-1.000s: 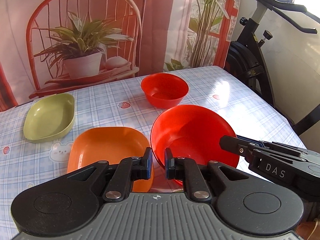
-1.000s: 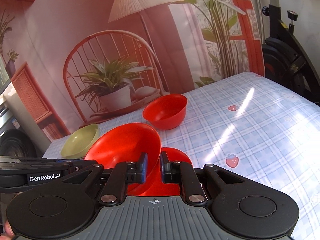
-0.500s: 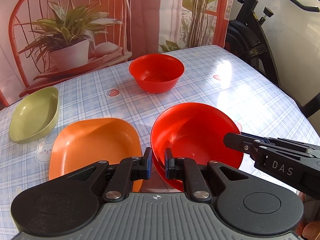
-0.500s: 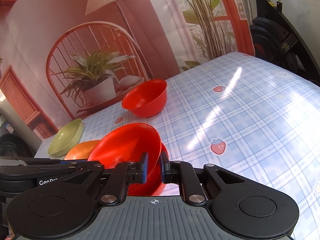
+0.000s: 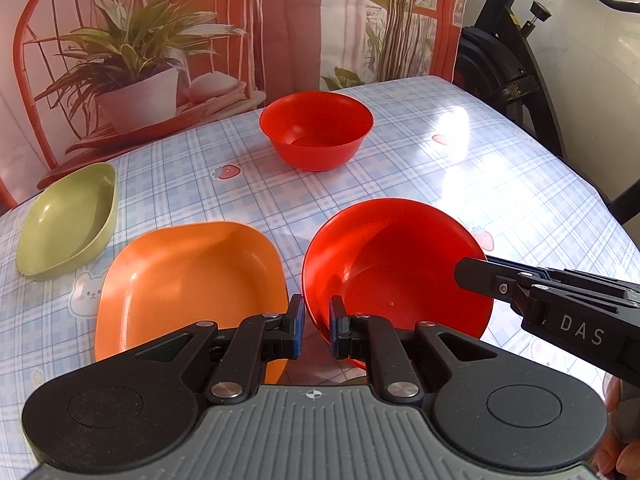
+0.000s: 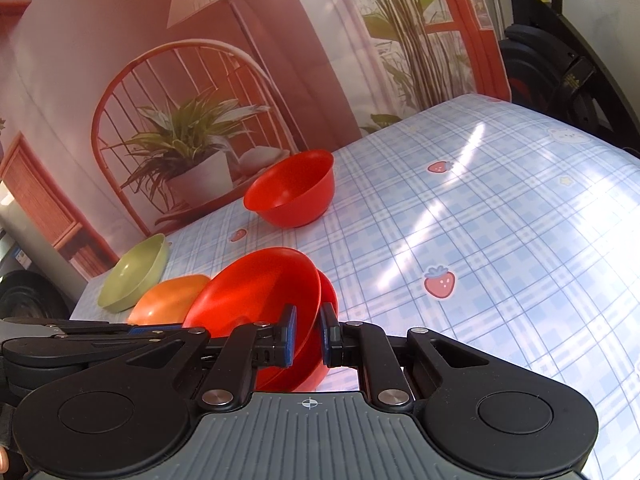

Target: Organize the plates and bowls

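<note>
A big red bowl (image 5: pixel 396 264) sits tilted in a second red dish (image 6: pixel 330 292) beneath it. My left gripper (image 5: pixel 316 326) is shut on its near-left rim. My right gripper (image 6: pixel 308 334) is shut on its right rim and shows as the black arm (image 5: pixel 560 300) in the left wrist view. The same bowl shows in the right wrist view (image 6: pixel 256 292). An orange square plate (image 5: pixel 188 284) lies just left of it. A small red bowl (image 5: pixel 316 128) stands farther back. A green oval dish (image 5: pixel 68 220) lies at the far left.
The table (image 5: pixel 500 176) wears a blue checked cloth with strawberry prints. A printed backdrop of a chair and plant (image 5: pixel 132 64) hangs behind it. An exercise bike (image 5: pixel 504 64) stands off the table's right side. The table's right edge (image 5: pixel 600 196) is near.
Both grippers have moved down and forward with the big red bowl. It now sits lower, over the red dish, and the small red bowl looks closer.
</note>
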The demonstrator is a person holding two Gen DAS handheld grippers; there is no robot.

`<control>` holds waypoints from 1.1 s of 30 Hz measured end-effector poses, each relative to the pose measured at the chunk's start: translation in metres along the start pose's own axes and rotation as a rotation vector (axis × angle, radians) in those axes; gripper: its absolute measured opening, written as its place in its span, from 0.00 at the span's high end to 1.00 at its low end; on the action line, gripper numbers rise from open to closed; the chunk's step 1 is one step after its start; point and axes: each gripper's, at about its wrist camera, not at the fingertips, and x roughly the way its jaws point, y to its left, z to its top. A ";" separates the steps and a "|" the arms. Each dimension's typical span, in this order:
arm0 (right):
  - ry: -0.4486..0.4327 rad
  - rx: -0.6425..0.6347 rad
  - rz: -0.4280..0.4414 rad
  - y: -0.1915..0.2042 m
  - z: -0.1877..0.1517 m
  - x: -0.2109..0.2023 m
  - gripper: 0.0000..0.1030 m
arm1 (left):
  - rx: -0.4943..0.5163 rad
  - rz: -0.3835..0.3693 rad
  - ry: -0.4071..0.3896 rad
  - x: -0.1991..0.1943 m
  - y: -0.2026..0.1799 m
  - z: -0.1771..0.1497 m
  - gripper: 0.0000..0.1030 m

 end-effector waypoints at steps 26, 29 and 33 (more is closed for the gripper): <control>-0.129 -0.156 -0.079 0.021 0.011 -0.039 0.11 | -0.175 0.016 -0.175 -0.046 0.032 -0.012 0.51; -0.134 -0.159 -0.077 0.024 0.014 -0.041 0.02 | -0.205 0.014 -0.196 -0.051 0.038 -0.013 0.41; -0.145 -0.162 -0.073 0.025 0.019 -0.044 0.00 | -0.200 0.033 -0.198 -0.059 0.041 -0.012 0.35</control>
